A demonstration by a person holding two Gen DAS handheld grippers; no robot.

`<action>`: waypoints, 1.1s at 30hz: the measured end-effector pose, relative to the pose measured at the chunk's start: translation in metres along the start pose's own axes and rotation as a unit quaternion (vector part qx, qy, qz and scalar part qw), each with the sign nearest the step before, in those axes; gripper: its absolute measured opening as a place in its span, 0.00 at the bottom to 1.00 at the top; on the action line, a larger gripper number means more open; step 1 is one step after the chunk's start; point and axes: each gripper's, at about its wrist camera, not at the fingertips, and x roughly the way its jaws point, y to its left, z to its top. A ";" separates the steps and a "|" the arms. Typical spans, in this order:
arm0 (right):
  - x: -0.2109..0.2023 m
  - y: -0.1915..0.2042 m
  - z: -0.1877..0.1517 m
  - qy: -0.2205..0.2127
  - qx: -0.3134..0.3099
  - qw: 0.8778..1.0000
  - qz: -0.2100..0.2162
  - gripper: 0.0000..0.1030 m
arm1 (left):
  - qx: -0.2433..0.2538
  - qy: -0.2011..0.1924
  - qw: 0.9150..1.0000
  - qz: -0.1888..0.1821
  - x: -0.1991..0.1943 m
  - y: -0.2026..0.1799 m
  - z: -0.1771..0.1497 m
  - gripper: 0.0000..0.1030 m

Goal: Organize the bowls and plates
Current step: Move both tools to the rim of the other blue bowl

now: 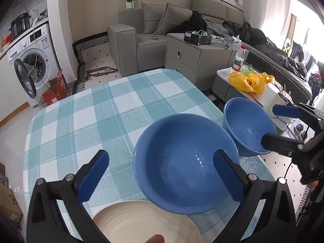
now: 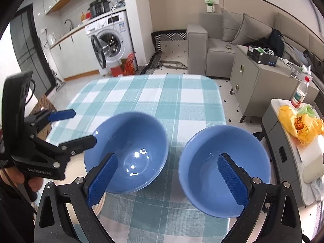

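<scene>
My left gripper (image 1: 162, 174) and right gripper (image 2: 168, 179) are released; both blue bowls (image 2: 129, 151) (image 2: 222, 168) sit free, side by side, for stacking.

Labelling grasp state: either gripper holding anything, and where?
Nothing held. Left gripper and right gripper both open; the two blue bowls sit free on the table.
</scene>
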 end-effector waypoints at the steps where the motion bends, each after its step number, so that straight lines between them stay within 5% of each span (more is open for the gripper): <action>1: -0.003 -0.002 0.000 -0.004 0.003 1.000 0.000 0.98 | 0.000 0.000 1.000 -0.002 -0.001 -0.003 0.001 1.00; 14: -0.039 -0.062 -0.006 -0.027 0.074 0.996 -0.044 0.98 | 0.030 0.002 0.999 -0.026 0.012 -0.042 0.028 1.00; 33: -0.037 -0.118 -0.039 -0.009 0.137 0.986 -0.090 0.98 | 0.085 0.051 0.993 -0.059 0.067 -0.091 0.054 0.99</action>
